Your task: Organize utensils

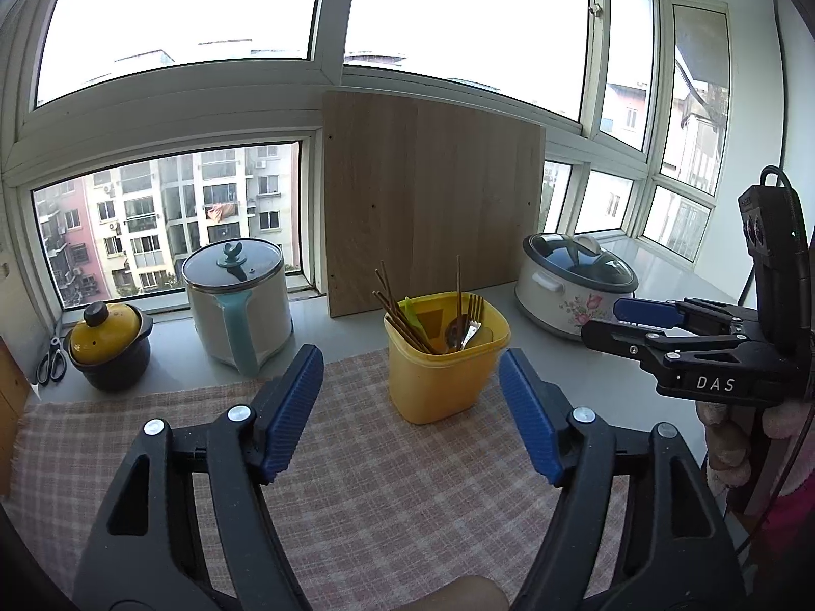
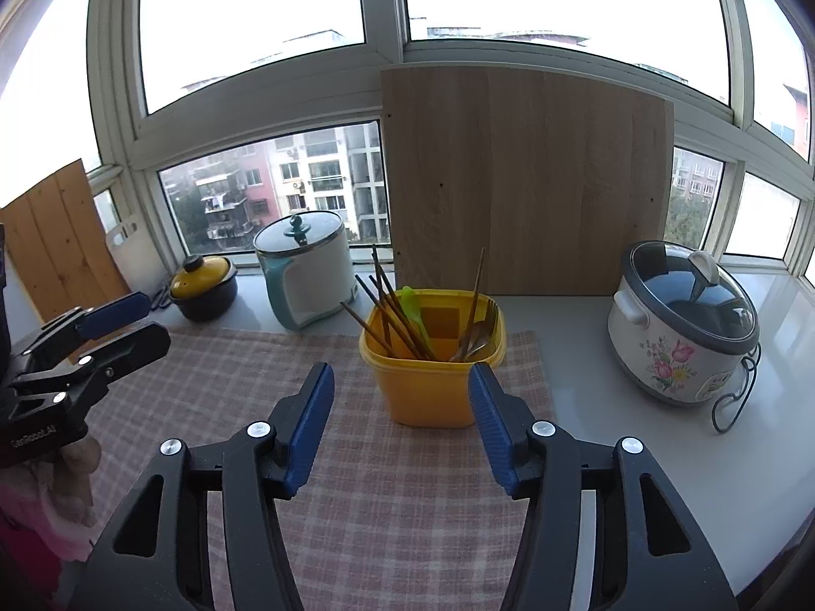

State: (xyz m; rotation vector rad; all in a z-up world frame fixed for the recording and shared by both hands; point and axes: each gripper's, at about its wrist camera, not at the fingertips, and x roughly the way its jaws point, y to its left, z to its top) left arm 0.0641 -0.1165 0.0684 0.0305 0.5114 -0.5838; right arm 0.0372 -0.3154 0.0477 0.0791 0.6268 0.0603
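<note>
A yellow plastic holder (image 1: 443, 371) (image 2: 433, 382) stands on a pink checked cloth (image 1: 382, 483) (image 2: 382, 483). It holds several brown chopsticks (image 1: 400, 313) (image 2: 389, 313), a green utensil (image 2: 413, 310), a fork (image 1: 474, 313) and a spoon (image 2: 476, 338). My left gripper (image 1: 411, 371) is open and empty, just in front of the holder. My right gripper (image 2: 401, 387) is open and empty, also just in front of it. The right gripper also shows at the right of the left wrist view (image 1: 611, 318), and the left gripper at the left of the right wrist view (image 2: 147, 318).
A wooden board (image 1: 428, 193) (image 2: 524, 178) leans on the window behind the holder. A white and teal pot (image 1: 237, 300) (image 2: 308, 267), a yellow-lidded black pot (image 1: 109, 343) (image 2: 204, 285) and scissors (image 1: 51, 361) stand left. A floral cooker (image 1: 573, 282) (image 2: 682, 315) stands right.
</note>
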